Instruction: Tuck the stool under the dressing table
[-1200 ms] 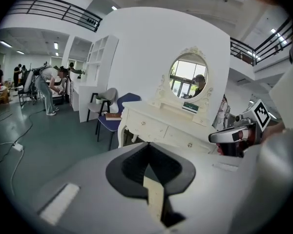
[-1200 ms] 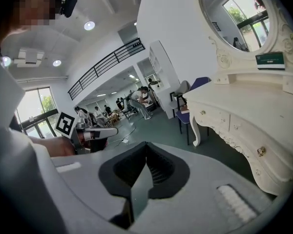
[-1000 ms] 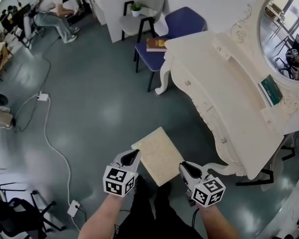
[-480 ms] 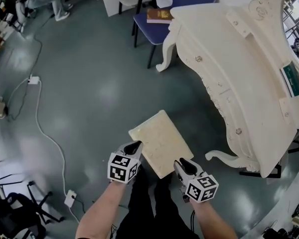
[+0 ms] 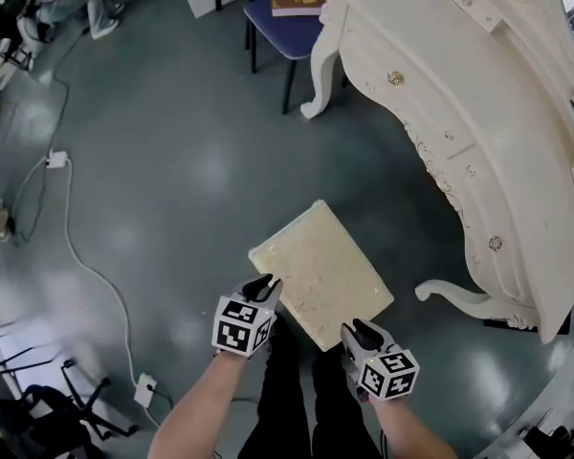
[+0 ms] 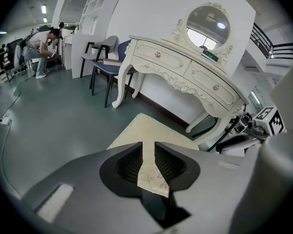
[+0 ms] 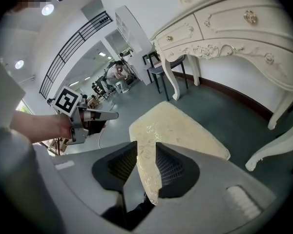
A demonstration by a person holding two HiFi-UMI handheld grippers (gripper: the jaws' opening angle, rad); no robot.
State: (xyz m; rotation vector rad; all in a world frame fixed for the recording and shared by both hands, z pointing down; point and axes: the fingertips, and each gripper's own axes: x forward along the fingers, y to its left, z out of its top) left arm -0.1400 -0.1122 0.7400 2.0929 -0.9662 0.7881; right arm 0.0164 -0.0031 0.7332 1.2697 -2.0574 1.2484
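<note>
- The stool (image 5: pixel 320 271) is seen standing on the grey floor (image 5: pixel 172 161), out in front of the dressing table (image 5: pixel 478 84) and not under it; its cream seat is set askew to the table's front.
- The seat's right corner is found near the table's curved leg (image 5: pixel 450 295), with a gap of floor between them.
- The left gripper (image 5: pixel 260 285) is held at the seat's near left corner; its fingers are opening, with the corner seen between them and no press on it shown.
- The right gripper (image 5: pixel 361 331) is held at the near right edge; its fingers are opening, spread wide, with the seat's edge between them.
- A blue chair (image 5: pixel 277 36) bearing a book (image 5: pixel 297 0) is placed beyond the table's far end.
</note>
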